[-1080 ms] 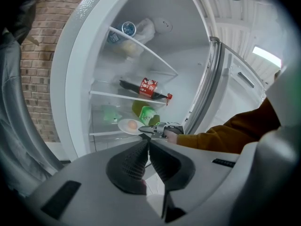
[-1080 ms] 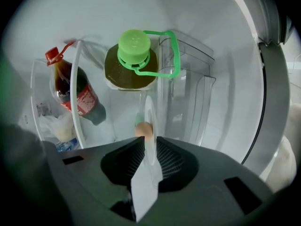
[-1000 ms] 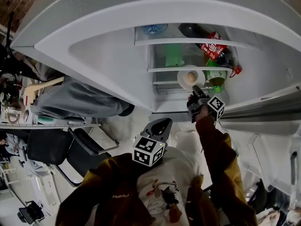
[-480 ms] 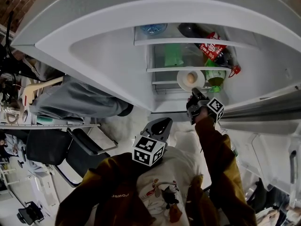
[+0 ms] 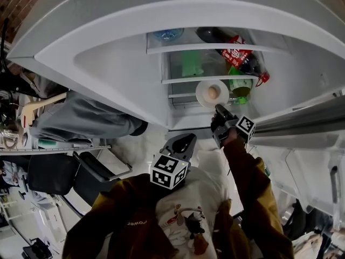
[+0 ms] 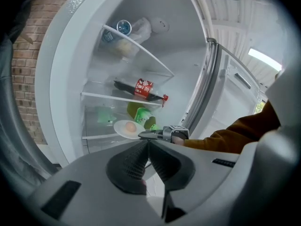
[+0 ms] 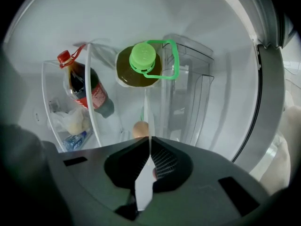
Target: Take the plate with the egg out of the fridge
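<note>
A white fridge stands open, its pale inner walls and clear shelves filling most of the scene, with a brick wall beside it and a black chair on the floor off to the left. On an upper shelf a cola bottle with a red label and red cap lies on its side, and a water bottle lies on the shelf above. Lower down stands a bottle of dark yellow-green liquid with a bright green cap and handle, with a green packet to its left. The plate is small, round and plain white, and a single tan egg sits in the middle of it. It is at the front edge of the lower shelf, just beside the green-capped bottle; whether it rests on the shelf or is lifted clear cannot be told. The right hand-held gripper, at the end of a brown sleeve, reaches into the fridge and is clamped on the near rim of the plate, which shows edge-on as a thin white sliver between its jaws. The left hand-held gripper is held close to the person's chest, outside the fridge, with its jaws pressed together and nothing between them.
</note>
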